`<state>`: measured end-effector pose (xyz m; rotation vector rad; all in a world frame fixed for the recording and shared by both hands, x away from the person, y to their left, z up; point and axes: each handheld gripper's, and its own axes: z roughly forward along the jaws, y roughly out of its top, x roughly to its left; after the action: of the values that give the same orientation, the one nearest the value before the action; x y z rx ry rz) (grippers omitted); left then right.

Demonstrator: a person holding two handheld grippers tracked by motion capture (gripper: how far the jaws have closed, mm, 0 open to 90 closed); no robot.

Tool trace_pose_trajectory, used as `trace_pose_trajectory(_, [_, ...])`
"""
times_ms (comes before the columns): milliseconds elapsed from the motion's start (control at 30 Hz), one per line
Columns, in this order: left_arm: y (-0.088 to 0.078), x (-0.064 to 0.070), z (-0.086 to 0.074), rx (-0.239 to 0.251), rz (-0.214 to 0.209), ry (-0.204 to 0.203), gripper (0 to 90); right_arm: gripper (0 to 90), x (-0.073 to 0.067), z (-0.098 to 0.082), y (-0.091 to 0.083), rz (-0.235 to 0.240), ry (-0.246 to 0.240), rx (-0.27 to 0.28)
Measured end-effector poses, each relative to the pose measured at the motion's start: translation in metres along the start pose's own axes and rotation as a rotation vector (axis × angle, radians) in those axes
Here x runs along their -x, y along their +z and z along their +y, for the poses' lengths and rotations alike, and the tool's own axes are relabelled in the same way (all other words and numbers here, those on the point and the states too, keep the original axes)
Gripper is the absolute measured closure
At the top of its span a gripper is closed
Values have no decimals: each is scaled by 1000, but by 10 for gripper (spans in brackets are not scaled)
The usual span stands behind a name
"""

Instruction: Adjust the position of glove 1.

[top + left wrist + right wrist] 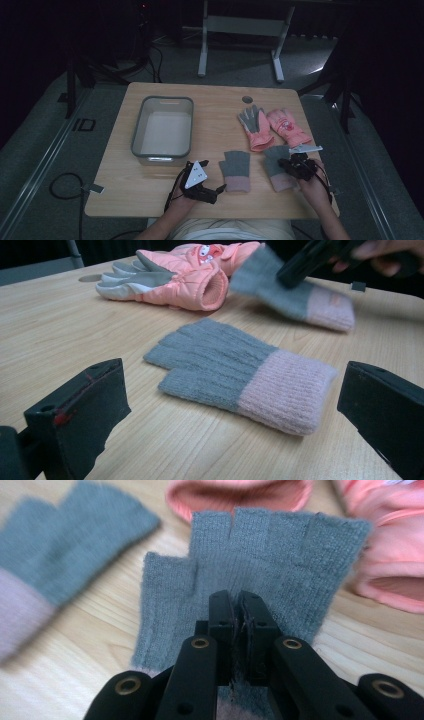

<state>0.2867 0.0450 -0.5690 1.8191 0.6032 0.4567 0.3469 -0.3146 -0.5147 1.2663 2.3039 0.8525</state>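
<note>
Two grey fingerless knit gloves with pink cuffs lie near the table's front edge. My right gripper (290,165) (239,611) is shut on the right knit glove (272,161) (270,555), pinching its grey fabric near the cuff. Seen from the left gripper view, that glove (300,292) hangs tilted under the right gripper (306,262). The left knit glove (236,169) (235,375) lies flat. My left gripper (220,189) (230,390) stands open just in front of it, with its jaws wide apart and low over the table, touching nothing.
A pair of padded pink gloves (270,127) (170,282) (395,555) lies behind the knit ones. A grey-rimmed plastic bin (137,135) stands at the left of the wooden table (130,195). A round grommet hole (247,99) sits near the far edge.
</note>
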Motion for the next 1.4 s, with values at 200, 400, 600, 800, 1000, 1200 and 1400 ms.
trace_pose_trajectory(200, [0,0,0,0,3,2,0,851,-23,7,-33,-60,144,65])
trace_pose_trajectory(400, [0,0,0,2,4,4,0,850,-30,5,-34,-99,239,88])
trace_pose_trajectory(600, [0,0,0,2,5,4,0,849,-31,-3,-26,-118,262,59])
trace_pose_trajectory(800, [0,0,0,2,4,3,0,848,-29,-11,-12,-115,281,36])
trace_pose_trajectory(1000, [0,0,0,2,1,4,0,843,-24,-17,2,-133,296,10])
trace_pose_trajectory(1200, [0,0,0,2,-2,2,0,807,-21,-23,13,-145,314,-14])
trace_pose_trajectory(1400, [0,-1,0,4,-4,1,0,723,-19,-21,11,-149,276,5])
